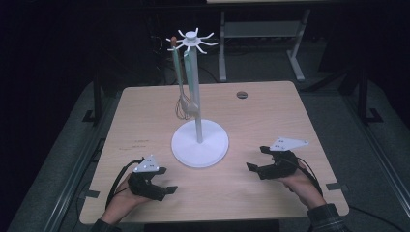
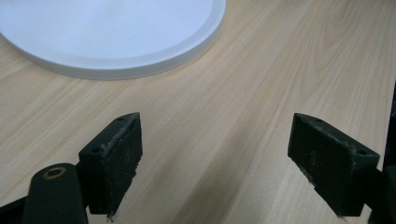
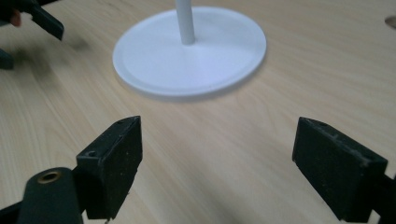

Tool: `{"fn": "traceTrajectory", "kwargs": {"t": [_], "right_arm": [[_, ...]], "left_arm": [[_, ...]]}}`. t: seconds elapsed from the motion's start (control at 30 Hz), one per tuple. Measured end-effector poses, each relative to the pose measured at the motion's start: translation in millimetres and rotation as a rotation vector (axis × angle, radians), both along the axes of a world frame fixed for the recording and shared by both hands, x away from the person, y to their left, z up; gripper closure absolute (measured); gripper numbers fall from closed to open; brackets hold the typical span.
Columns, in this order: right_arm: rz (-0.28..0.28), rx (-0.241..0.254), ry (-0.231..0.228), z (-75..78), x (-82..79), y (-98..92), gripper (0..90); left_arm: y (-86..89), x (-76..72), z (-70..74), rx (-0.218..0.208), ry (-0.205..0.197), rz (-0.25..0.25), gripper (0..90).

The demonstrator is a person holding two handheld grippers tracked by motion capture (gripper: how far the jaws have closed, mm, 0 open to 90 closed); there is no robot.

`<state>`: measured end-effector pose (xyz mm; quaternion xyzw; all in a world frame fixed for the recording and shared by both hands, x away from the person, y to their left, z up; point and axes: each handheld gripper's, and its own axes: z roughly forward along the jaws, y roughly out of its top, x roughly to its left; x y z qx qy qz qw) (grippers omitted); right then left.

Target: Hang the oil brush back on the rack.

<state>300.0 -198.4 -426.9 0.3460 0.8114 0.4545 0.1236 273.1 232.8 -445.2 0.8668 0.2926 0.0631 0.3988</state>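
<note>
A light wooden bench (image 1: 145, 116) seen from above, set in a dark room. At its centre stands a white utensil stand (image 1: 199, 143): a round flat base, a thin upright pole, and a crown of curved hooks (image 1: 192, 40) at the top of the frame. Two utensils hang from hooks on the left of the crown, a whisk (image 1: 180, 87) with a pale green handle and a second pale green tool (image 1: 192, 89) just beside it, both dangling along the pole with their heads above the base. Hanging keeps them upright and off the wood.

At lower left of the high view, a person's hand rests the left claw (image 1: 164, 180) on the bench, pointing towards the stand. Its own camera shows the two black pads (image 2: 119, 161) spread wide over bare wood, nothing between them, with the rim of the white base in the upper left of that picture.

At lower right, the other hand holds the right claw (image 1: 257, 158) low over the bench, also aimed at the stand. Its camera shows the pads (image 3: 116, 163) released and well apart, gripping nothing, with the base and pole in the upper middle of that frame.

Both claws sit on either side of the stand, apart from it, judged to be at rest with the hanging work done for these two utensils.
</note>
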Motion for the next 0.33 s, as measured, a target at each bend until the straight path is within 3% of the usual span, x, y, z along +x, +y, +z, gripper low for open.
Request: {"fn": "traceTrajectory", "kwargs": {"t": [0.1, 0.33], "right_arm": [[-0.017, -0.030, 0.016, -12.4, -6.2, -5.7, 15.5], [-0.023, -0.040, 0.013, -17.6, -7.9, -5.8, 14.4]], "left_arm": [[1.0, 0.9, -0.2, 0.013, 0.004, -0.005, 17.3], [1.6, 3.0, -2.9, 0.033, 0.002, -0.010, 17.3]]}}
